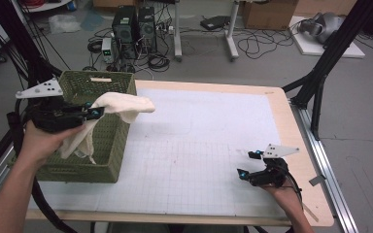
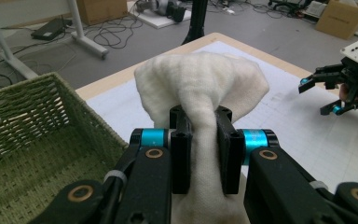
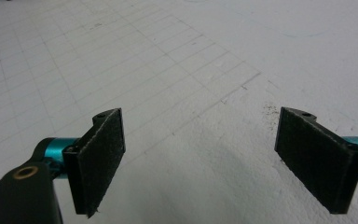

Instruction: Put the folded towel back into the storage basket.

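A cream cloth (image 1: 121, 105) hangs over the near right corner of the green woven basket (image 1: 102, 145), one end drooping down the basket's side. My left gripper (image 1: 94, 112) is shut on the cloth; in the left gripper view the cloth (image 2: 200, 88) bulges out between the two black pads (image 2: 182, 154). My right gripper (image 1: 248, 164) rests low over the white grid mat (image 1: 199, 150) at the front right, open, with nothing between its pads (image 3: 98, 158). It also appears far off as the right gripper (image 2: 324, 95) in the left gripper view.
The basket (image 2: 32, 126) stands at the table's left edge. Black frame struts rise at the left and the right strut (image 1: 320, 73) at the table's far corner. Computers and cables (image 1: 136, 34) lie on the floor beyond the table.
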A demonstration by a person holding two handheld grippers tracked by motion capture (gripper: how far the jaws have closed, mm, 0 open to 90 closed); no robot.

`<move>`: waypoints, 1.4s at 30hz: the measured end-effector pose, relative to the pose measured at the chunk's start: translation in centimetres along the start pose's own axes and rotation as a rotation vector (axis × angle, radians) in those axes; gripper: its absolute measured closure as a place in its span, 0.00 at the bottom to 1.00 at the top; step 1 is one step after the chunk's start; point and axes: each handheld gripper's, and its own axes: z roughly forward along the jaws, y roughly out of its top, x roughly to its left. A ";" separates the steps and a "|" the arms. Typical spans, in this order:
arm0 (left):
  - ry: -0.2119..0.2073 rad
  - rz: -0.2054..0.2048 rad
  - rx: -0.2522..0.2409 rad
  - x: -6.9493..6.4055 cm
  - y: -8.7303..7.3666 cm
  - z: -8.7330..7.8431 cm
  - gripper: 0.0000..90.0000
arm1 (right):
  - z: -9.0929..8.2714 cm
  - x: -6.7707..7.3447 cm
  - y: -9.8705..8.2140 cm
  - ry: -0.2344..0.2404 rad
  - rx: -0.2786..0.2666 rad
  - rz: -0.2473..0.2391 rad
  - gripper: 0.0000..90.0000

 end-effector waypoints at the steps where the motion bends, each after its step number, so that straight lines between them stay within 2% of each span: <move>1: 0.002 -0.002 -0.001 0.1 0.0 -0.1 0.87 | 0.0 0.0 0.0 0.001 0.002 0.000 0.17; 19: 0.085 -0.056 0.000 2.4 -1.9 -0.6 0.87 | 0.3 -0.3 -0.1 0.006 0.007 0.004 0.17; 34: 0.155 -0.106 -0.029 3.8 -3.4 -1.8 0.87 | 0.5 -0.1 -0.1 0.009 0.021 -0.010 0.17; 42: 0.190 -0.115 -0.018 4.4 -3.9 -2.3 0.87 | 0.5 -0.1 -0.1 0.010 0.019 -0.007 0.17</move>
